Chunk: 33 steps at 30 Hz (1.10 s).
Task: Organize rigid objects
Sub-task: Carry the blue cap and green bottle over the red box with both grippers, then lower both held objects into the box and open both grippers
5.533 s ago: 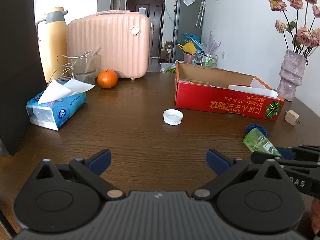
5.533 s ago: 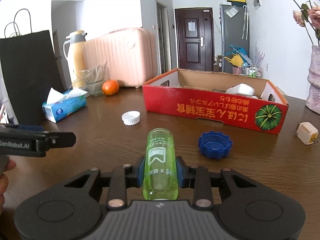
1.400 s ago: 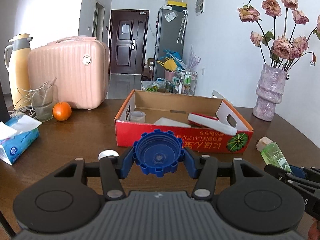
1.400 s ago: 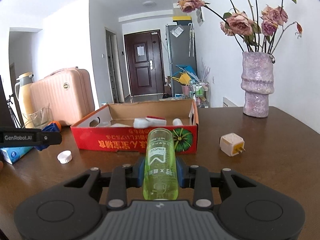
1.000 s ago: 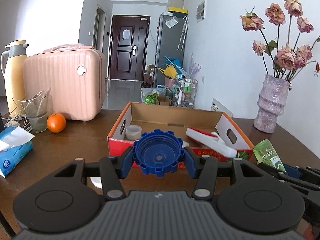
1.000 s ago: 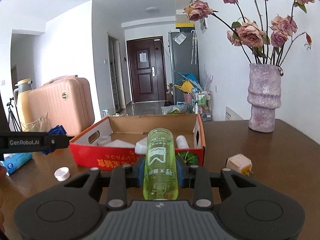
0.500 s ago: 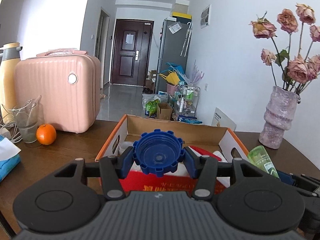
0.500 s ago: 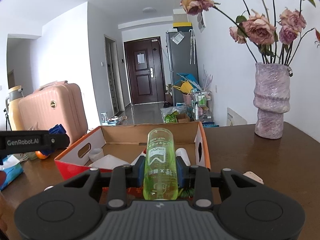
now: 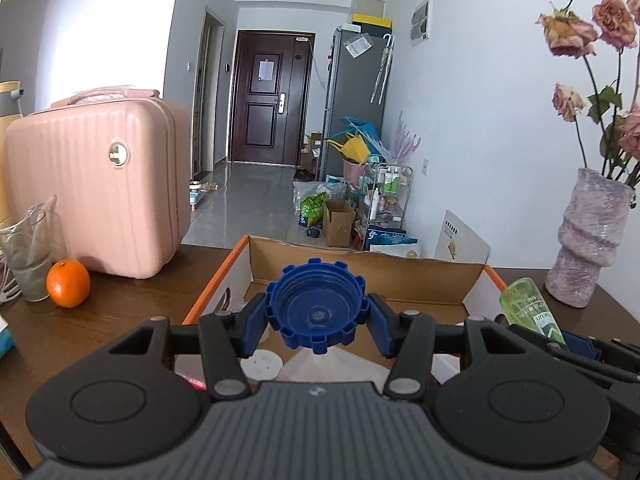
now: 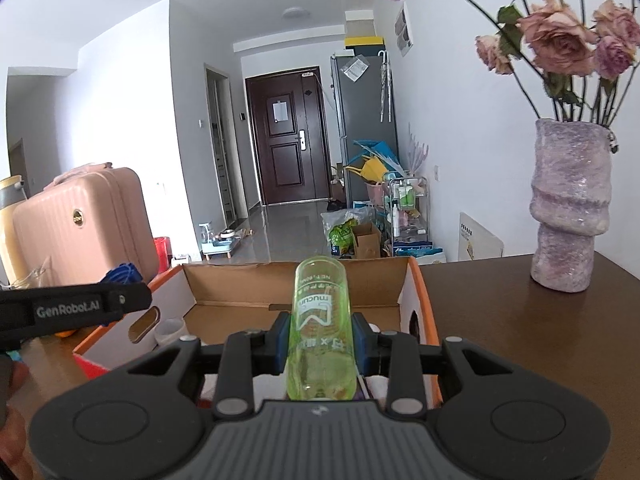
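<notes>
My left gripper [image 9: 316, 318] is shut on a blue ribbed cap [image 9: 316, 308] and holds it above the open cardboard box [image 9: 372, 276]. My right gripper [image 10: 320, 332] is shut on a green transparent bottle [image 10: 320, 320] and holds it over the same box [image 10: 236, 280], to the right of the left gripper. The bottle also shows in the left wrist view [image 9: 528, 304]. The blue cap shows behind the left gripper's finger in the right wrist view [image 10: 124, 274]. White items [image 9: 264, 362] lie in the box below; most of its floor is hidden.
A pink suitcase [image 9: 92, 184], an orange [image 9: 68, 283] and a glass [image 9: 26, 256] stand left on the brown table [image 9: 120, 296]. A lilac vase [image 10: 568, 204] with dried roses stands right. A hallway with a door lies beyond.
Both grippers have moved forward from the table in front of the box to above its inside. Each keeps hold of its object.
</notes>
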{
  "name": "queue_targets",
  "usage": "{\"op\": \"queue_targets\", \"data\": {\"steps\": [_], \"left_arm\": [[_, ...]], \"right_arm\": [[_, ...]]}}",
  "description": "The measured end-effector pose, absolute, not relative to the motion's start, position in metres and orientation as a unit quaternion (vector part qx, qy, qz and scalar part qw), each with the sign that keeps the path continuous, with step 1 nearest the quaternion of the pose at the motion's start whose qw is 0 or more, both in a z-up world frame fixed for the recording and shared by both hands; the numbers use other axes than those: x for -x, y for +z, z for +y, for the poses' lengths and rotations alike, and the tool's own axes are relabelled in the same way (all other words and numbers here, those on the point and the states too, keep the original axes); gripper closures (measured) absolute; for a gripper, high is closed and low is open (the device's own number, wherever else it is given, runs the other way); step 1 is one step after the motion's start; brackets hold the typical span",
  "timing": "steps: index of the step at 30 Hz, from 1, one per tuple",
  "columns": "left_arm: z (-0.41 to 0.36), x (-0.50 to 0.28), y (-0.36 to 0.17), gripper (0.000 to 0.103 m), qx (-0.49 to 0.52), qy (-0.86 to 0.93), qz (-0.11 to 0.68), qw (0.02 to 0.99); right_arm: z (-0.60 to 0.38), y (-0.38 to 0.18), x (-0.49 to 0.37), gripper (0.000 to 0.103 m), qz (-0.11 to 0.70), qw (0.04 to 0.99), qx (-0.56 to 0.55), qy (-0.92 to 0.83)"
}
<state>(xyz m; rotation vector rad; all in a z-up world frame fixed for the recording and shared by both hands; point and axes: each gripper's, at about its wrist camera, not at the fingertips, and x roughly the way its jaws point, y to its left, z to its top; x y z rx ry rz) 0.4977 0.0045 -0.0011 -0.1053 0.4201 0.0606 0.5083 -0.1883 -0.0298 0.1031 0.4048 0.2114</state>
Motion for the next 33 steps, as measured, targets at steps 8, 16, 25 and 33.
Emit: {"op": "queue_targets", "data": {"steps": [8,16,25,33], "left_arm": [[0.005,-0.531,-0.009,0.049,0.043,0.032,0.217,0.975],[0.008,-0.564,-0.022,0.049,0.031,0.042,0.238,0.970],[0.011,-0.574,-0.030,0.049,0.027,0.042,0.254,0.966],[0.013,-0.568,-0.024,0.012,0.019,0.061,0.241,0.968]], "right_arm": [[-0.181,-0.033,-0.543,0.072,0.216,0.969,-0.050,0.107],[-0.174,-0.040,-0.570,0.073,0.239,0.964,-0.044,0.109],[-0.168,-0.046,-0.582,0.072,0.254,0.960,-0.037,0.112],[-0.175,-0.043,-0.586,0.043,0.263,0.959,-0.039,0.099]]}}
